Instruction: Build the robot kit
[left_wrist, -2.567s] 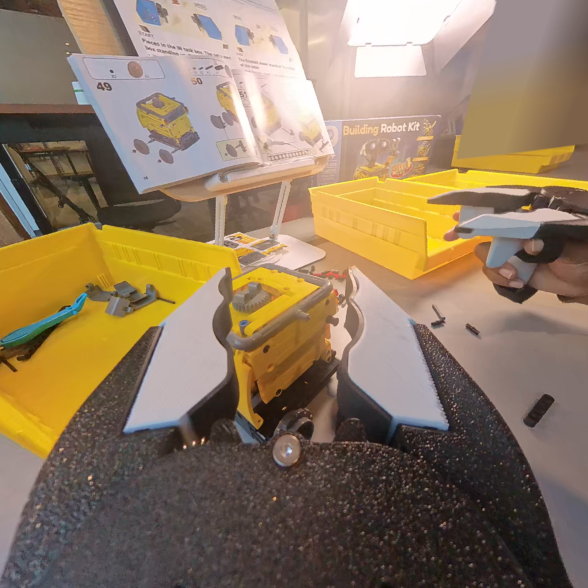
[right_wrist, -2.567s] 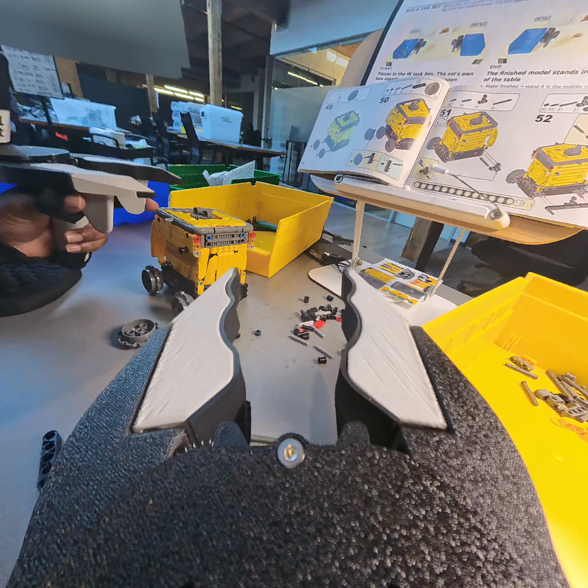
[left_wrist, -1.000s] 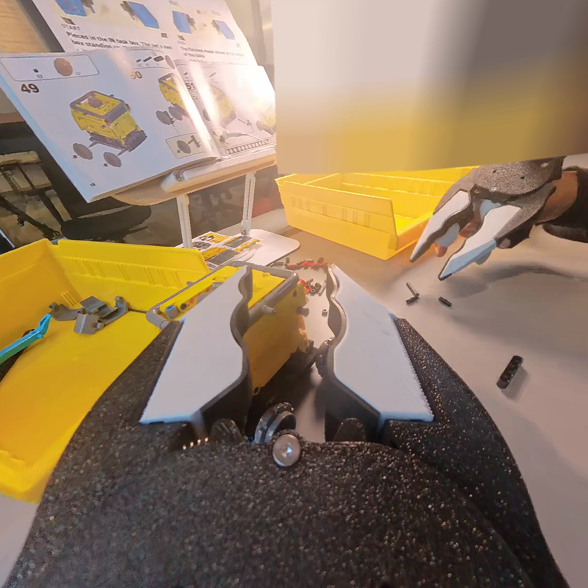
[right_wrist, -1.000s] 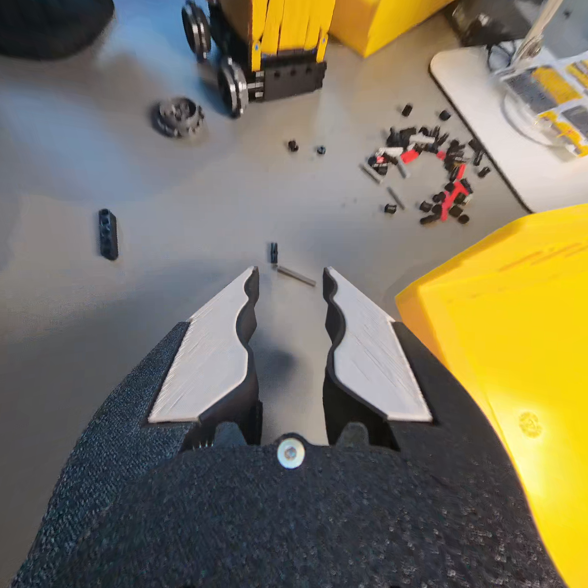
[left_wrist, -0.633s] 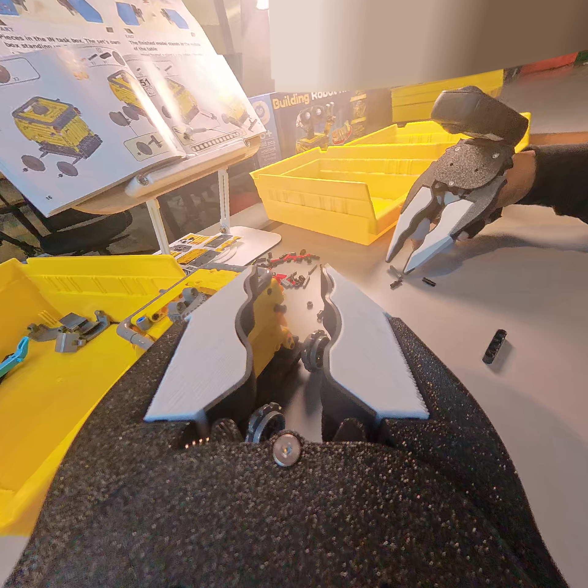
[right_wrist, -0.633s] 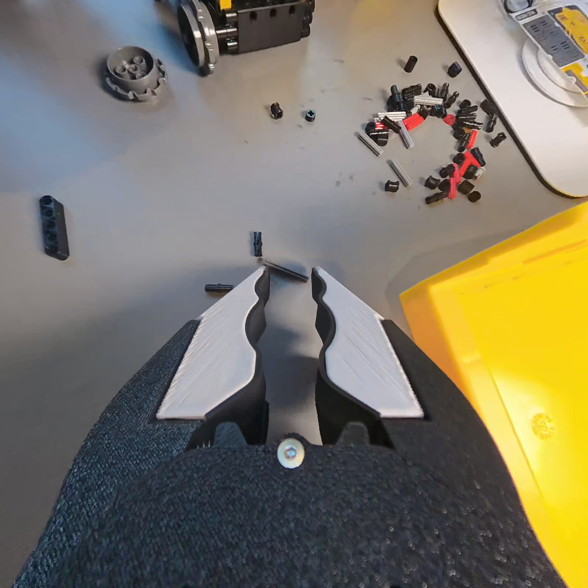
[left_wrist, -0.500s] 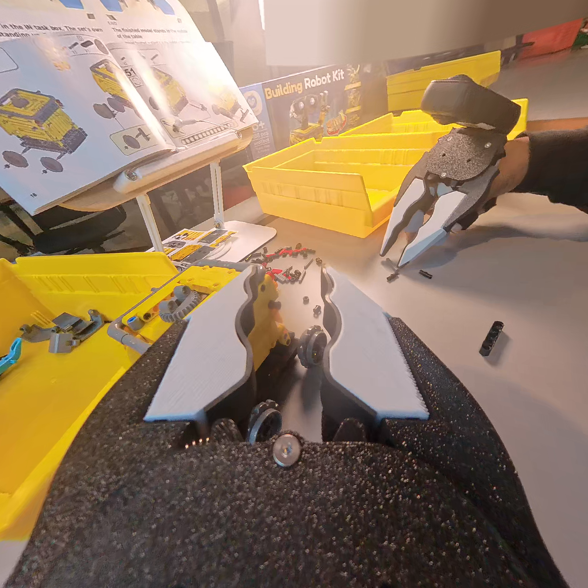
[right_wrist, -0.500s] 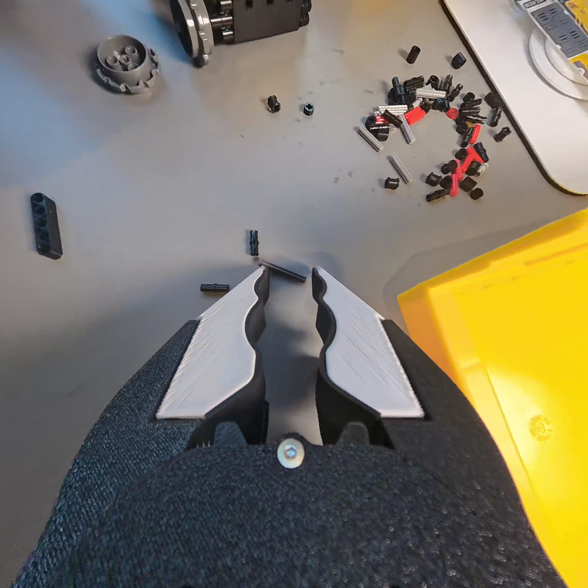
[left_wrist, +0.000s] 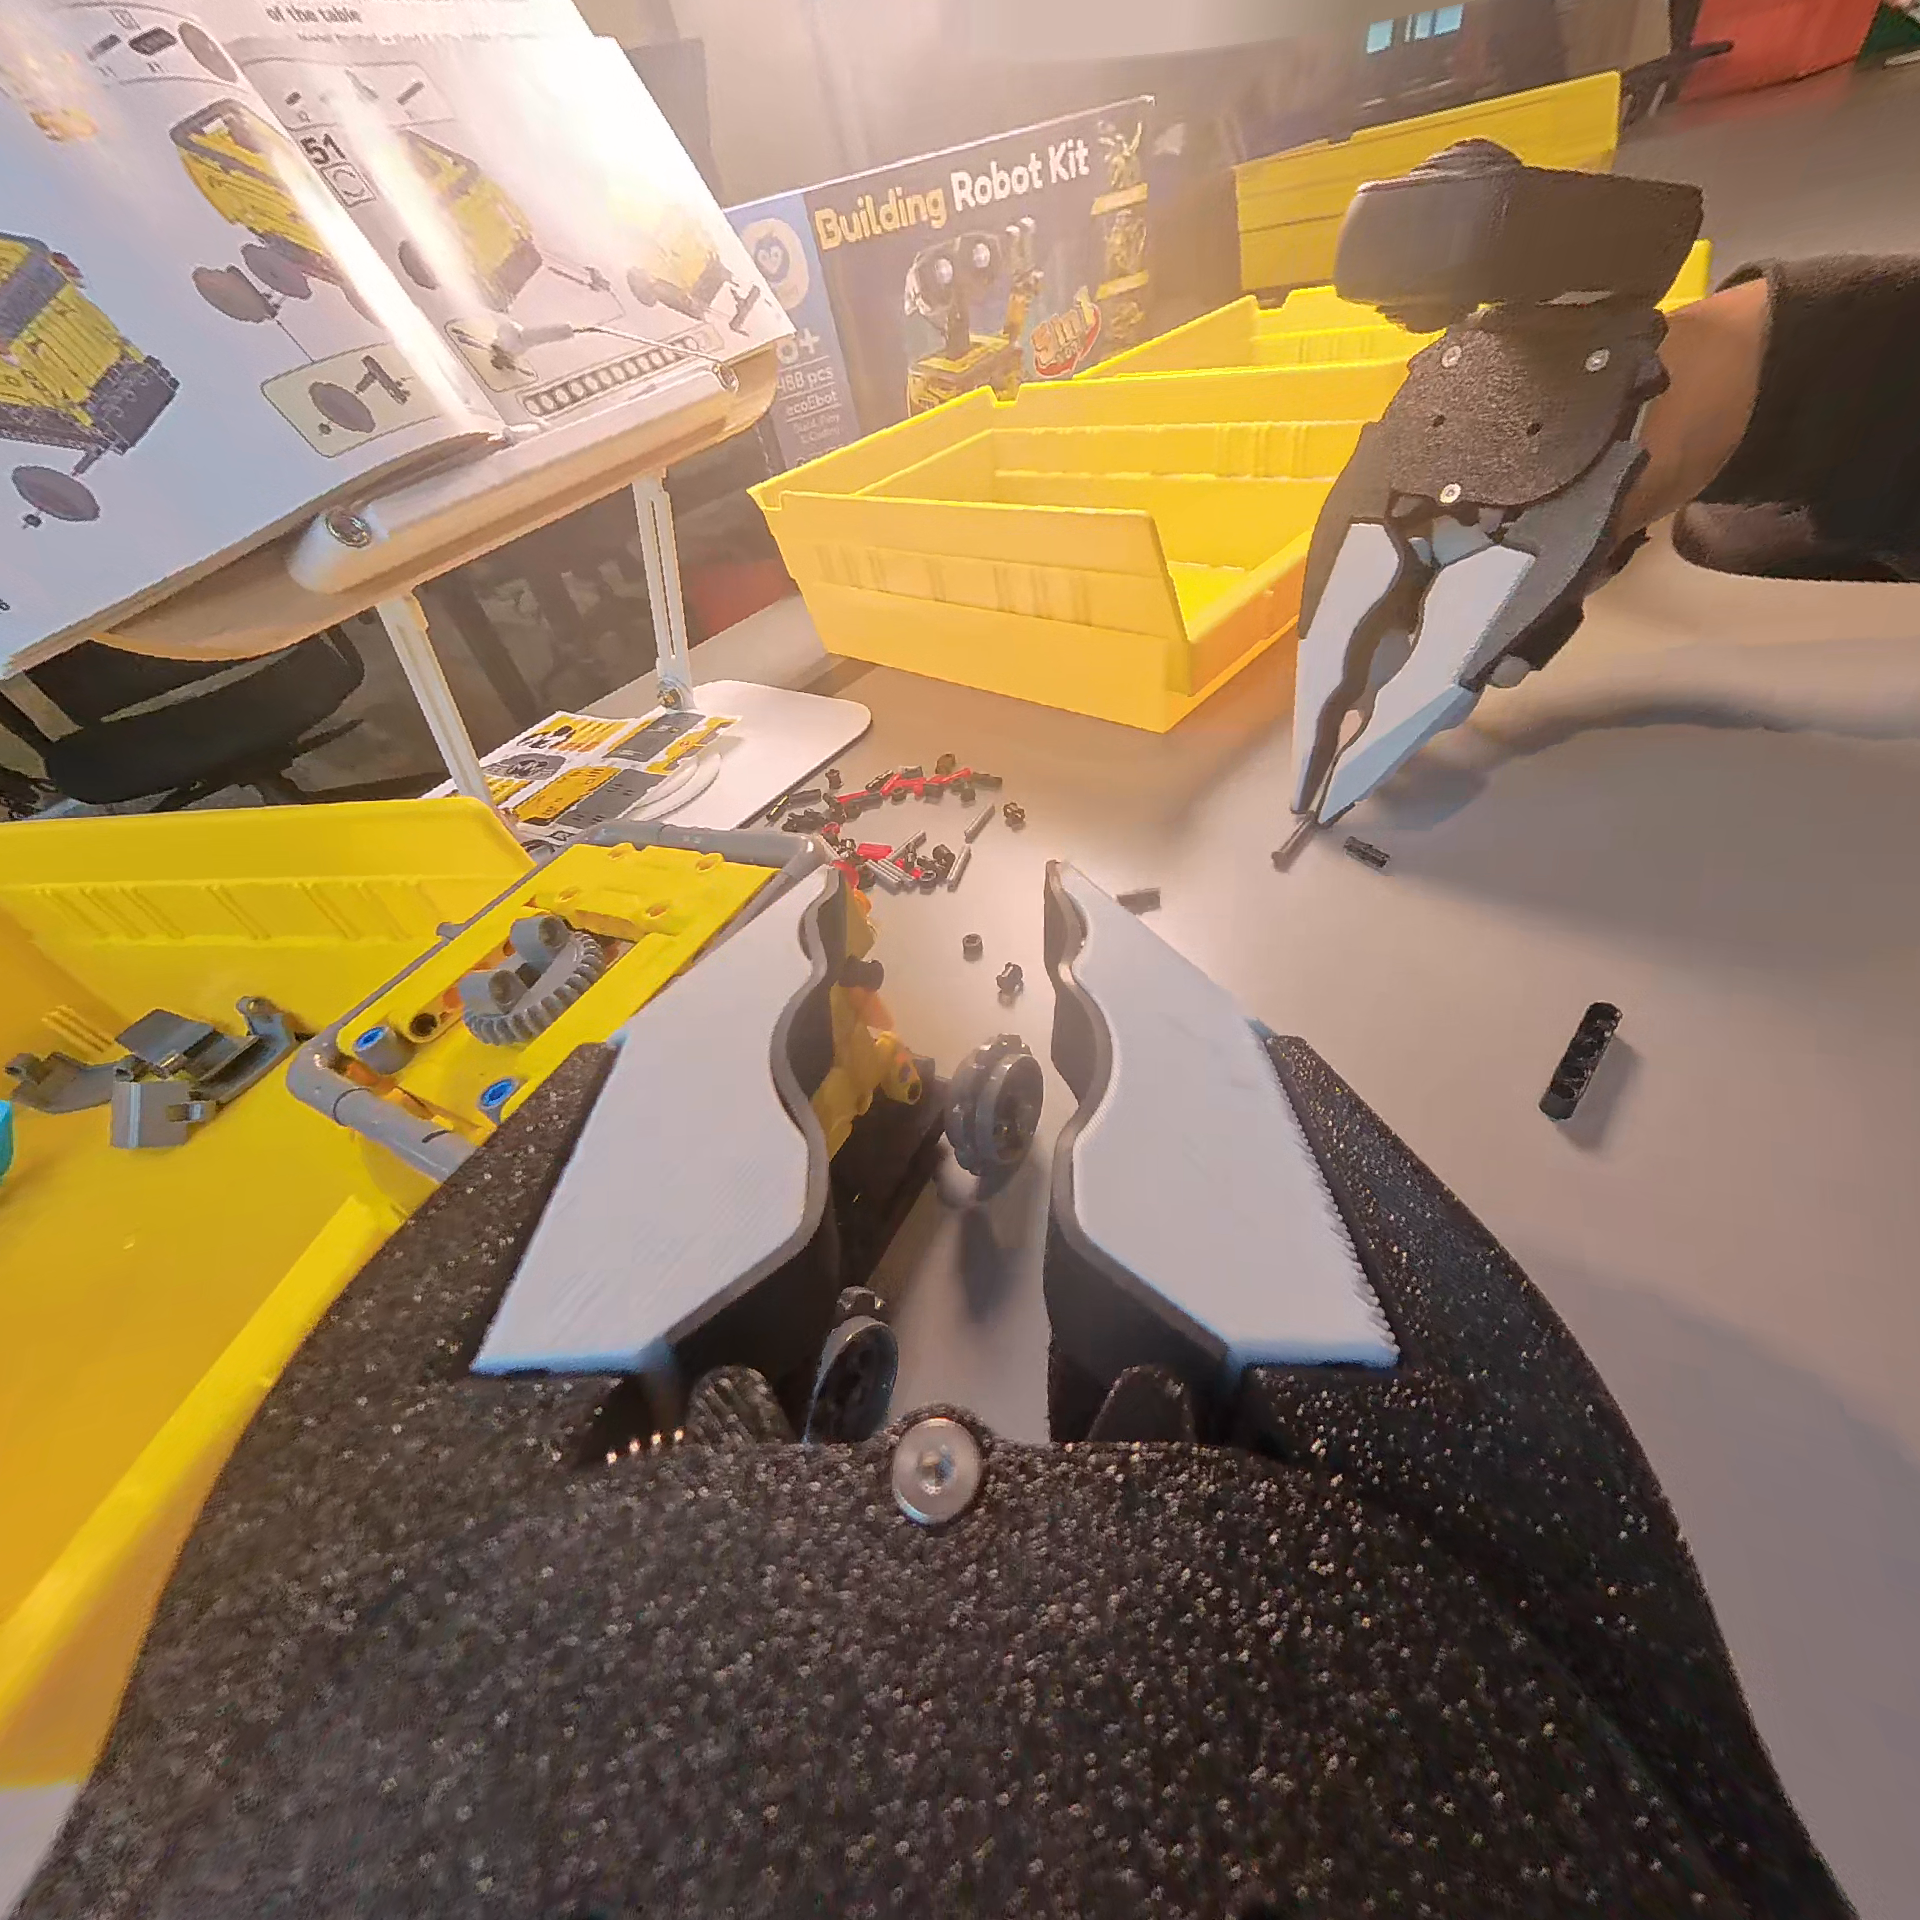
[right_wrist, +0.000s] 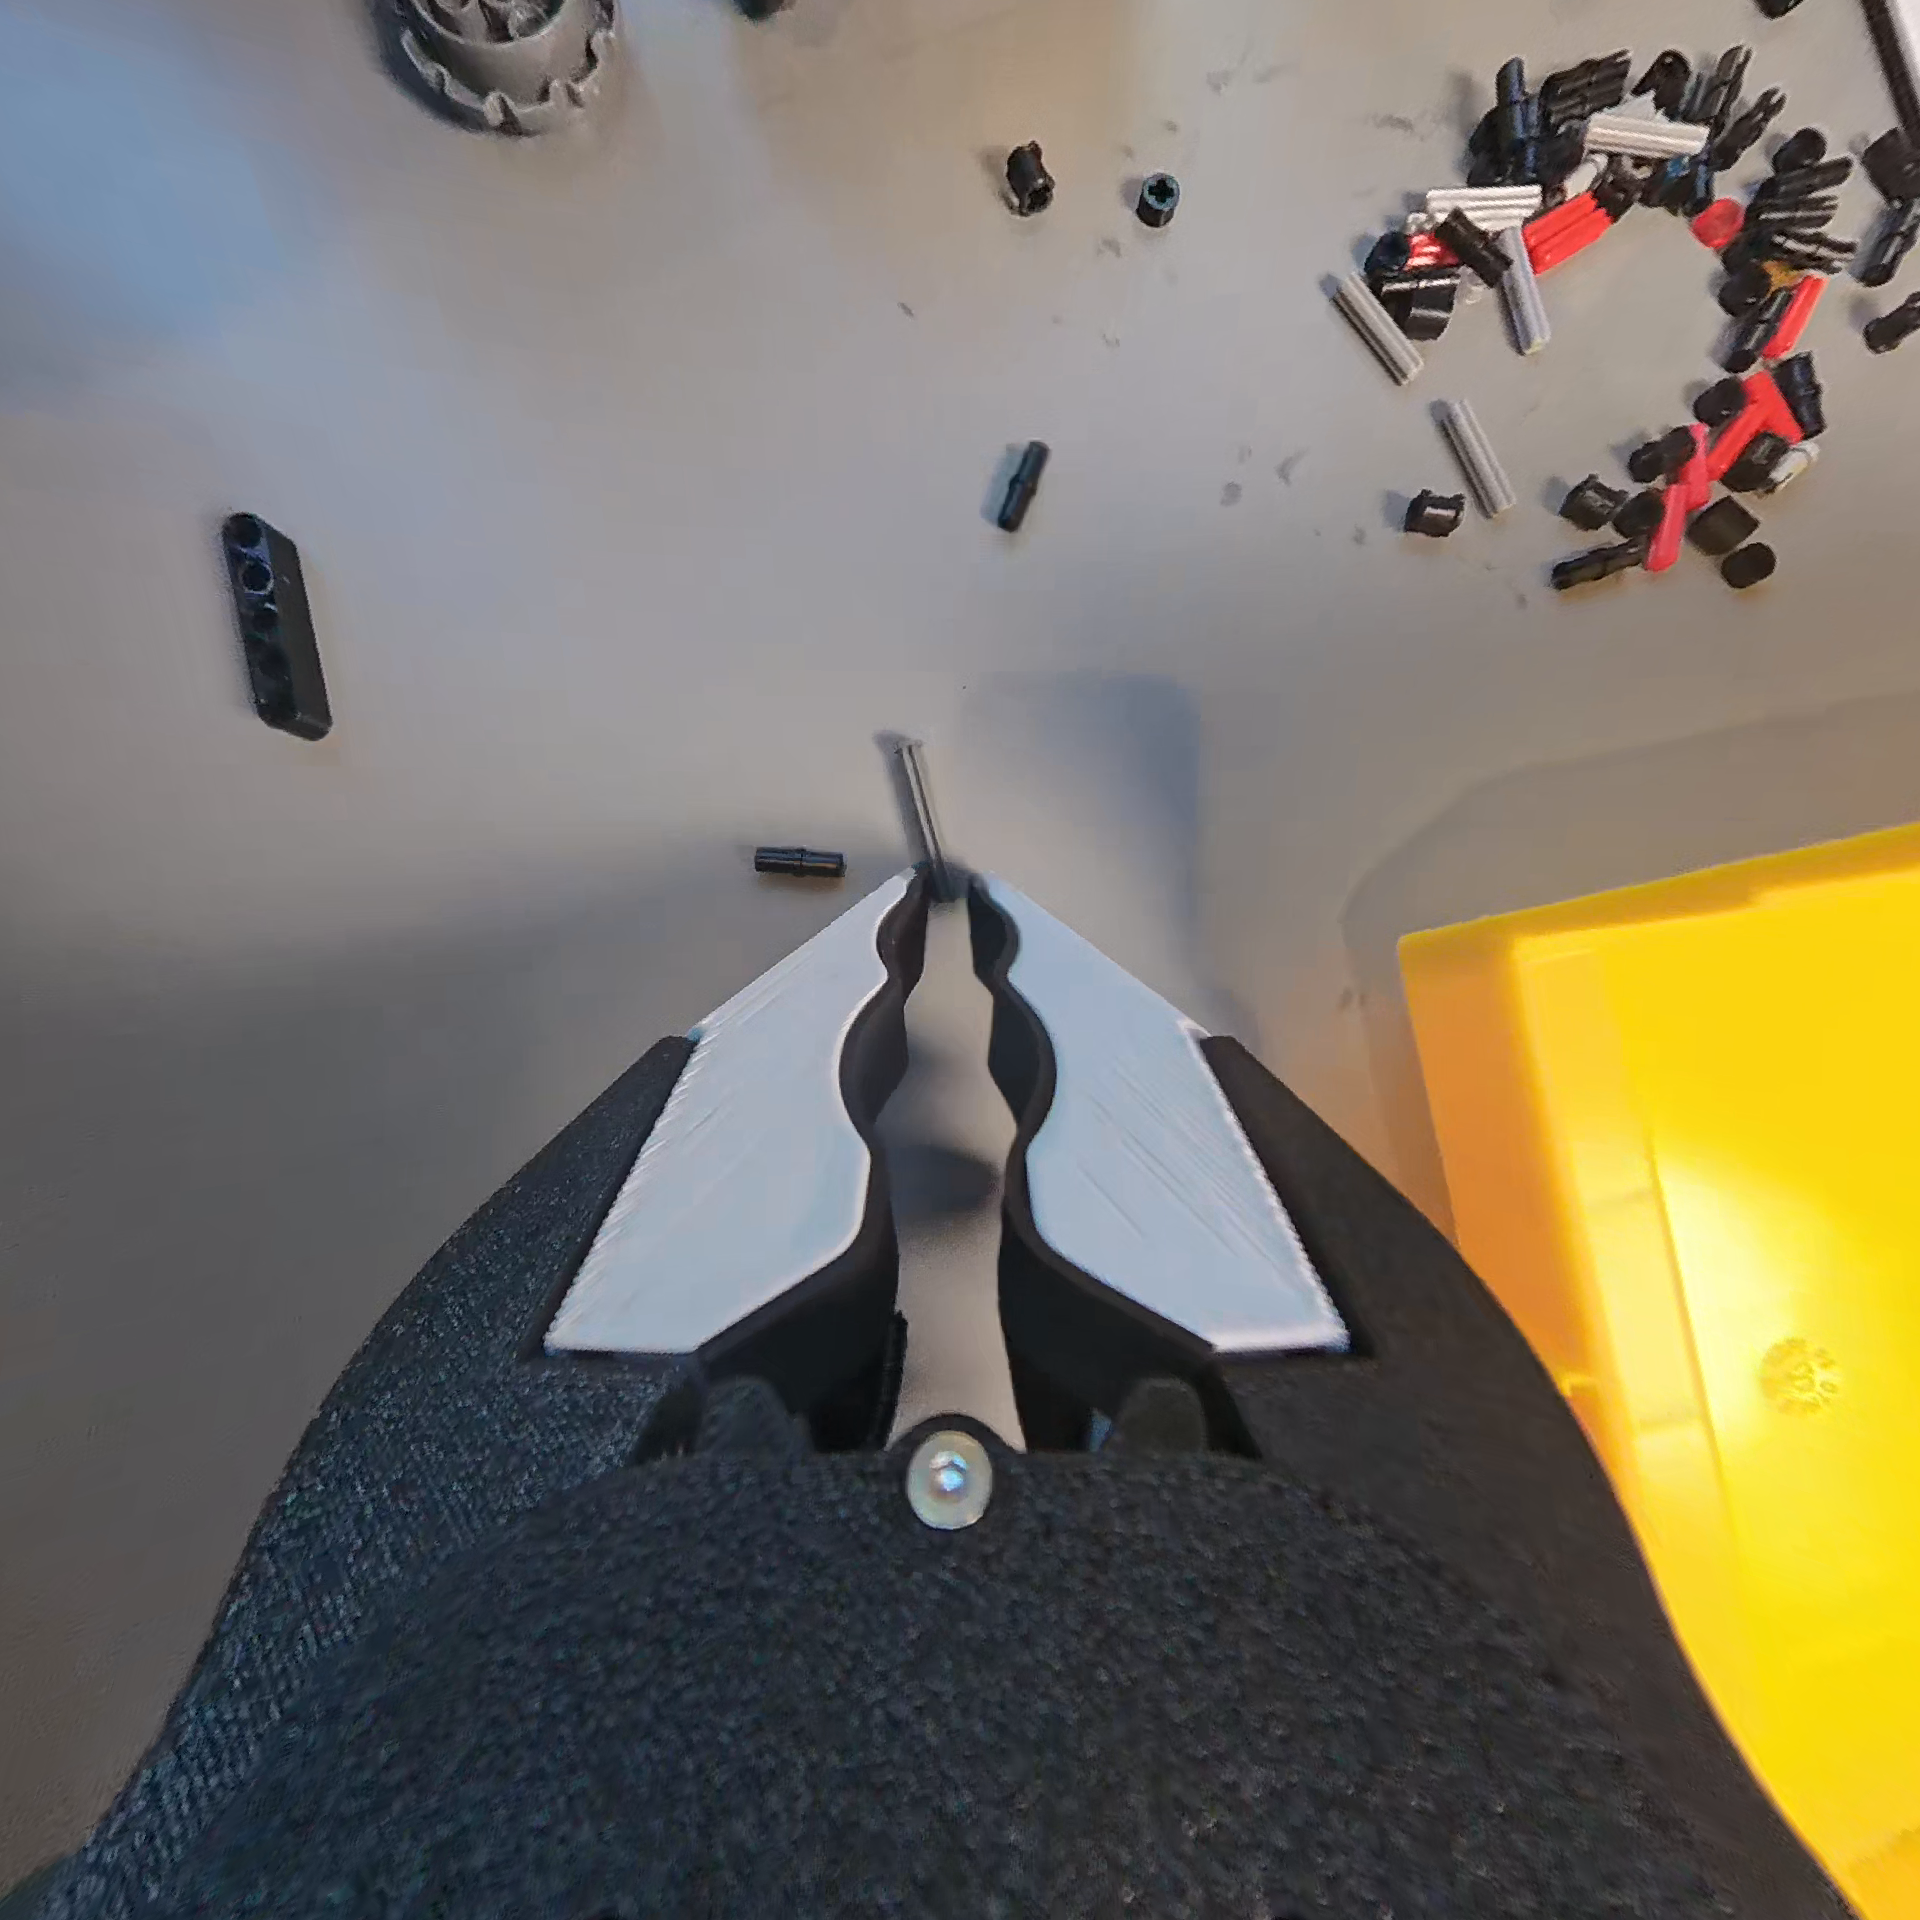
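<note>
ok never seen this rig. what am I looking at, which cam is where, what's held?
No robot arm here: a person holds a handheld two-finger gripper in each hand, and each gripper carries a wide-angle camera looking along its own fingers.

Left wrist view: the left gripper is open, its fingers around one side of a yellow brick-built model with small dark wheels. Beside it sit a yellow bin holding grey parts, an instruction booklet on a stand and a kit box. The other gripper shows farther off.

Right wrist view: the right gripper points down at the grey table, its tips shut on one end of a thin dark axle. Nearby lie black pins, a black holed beam and a pile of small black, red and grey pieces.
</note>
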